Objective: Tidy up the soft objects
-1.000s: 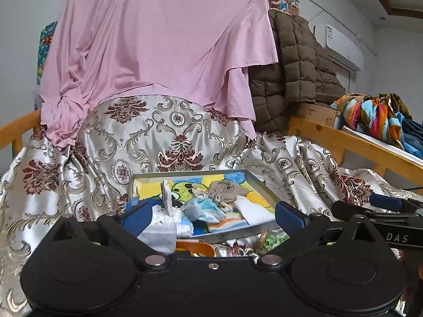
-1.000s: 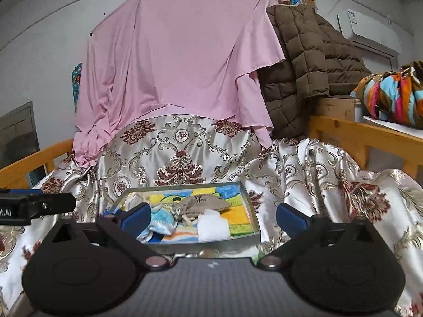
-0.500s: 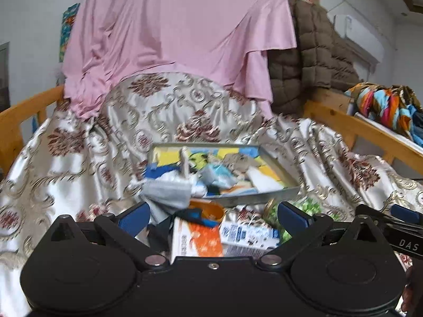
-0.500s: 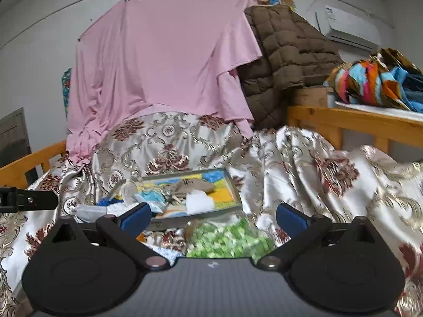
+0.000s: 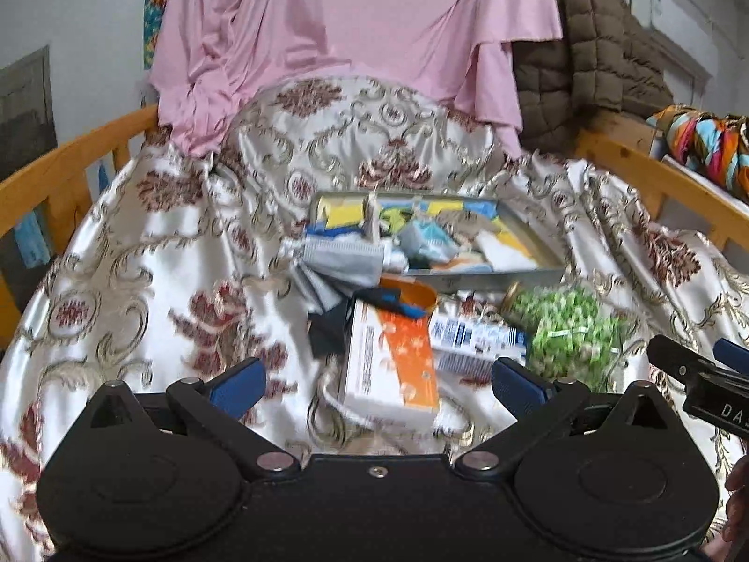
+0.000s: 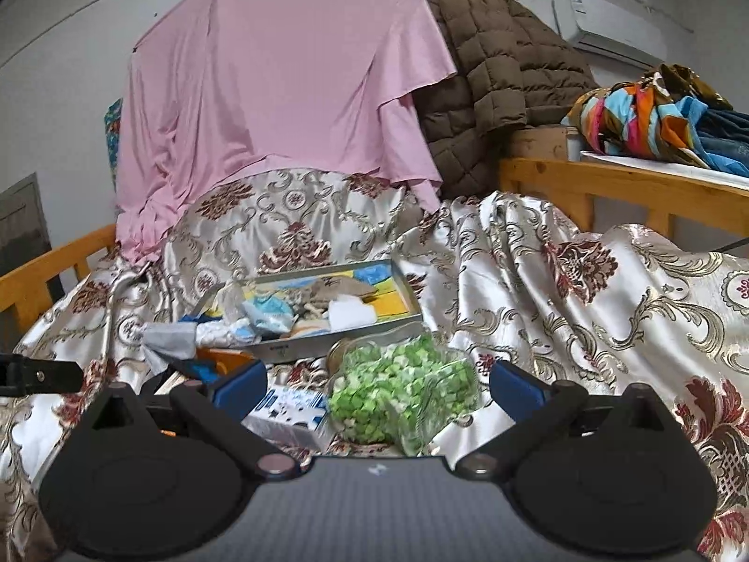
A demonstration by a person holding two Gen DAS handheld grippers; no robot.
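Observation:
A grey metal tray (image 5: 487, 276) (image 6: 327, 344) lies on the patterned satin cloth and holds several soft cloth items. A grey cloth (image 5: 341, 257) (image 6: 168, 339) hangs over the tray's left edge. My left gripper (image 5: 377, 381) is open and empty, above an orange-and-white box (image 5: 391, 365). My right gripper (image 6: 377, 381) is open and empty, just above a clear jar of green bits (image 6: 402, 388) (image 5: 566, 330). The right gripper's tip shows in the left wrist view (image 5: 697, 374).
A blue-and-white carton (image 5: 473, 342) (image 6: 290, 410) and an orange bowl (image 5: 412, 292) lie in front of the tray. Wooden rails (image 5: 70, 164) (image 6: 608, 187) border the bed. A pink sheet (image 6: 281, 93) and a brown quilted coat (image 6: 491, 70) hang behind.
Both grippers have pulled back and tilted down. The boxes, carton and jar in front of the tray have come into view. Both stay open and empty.

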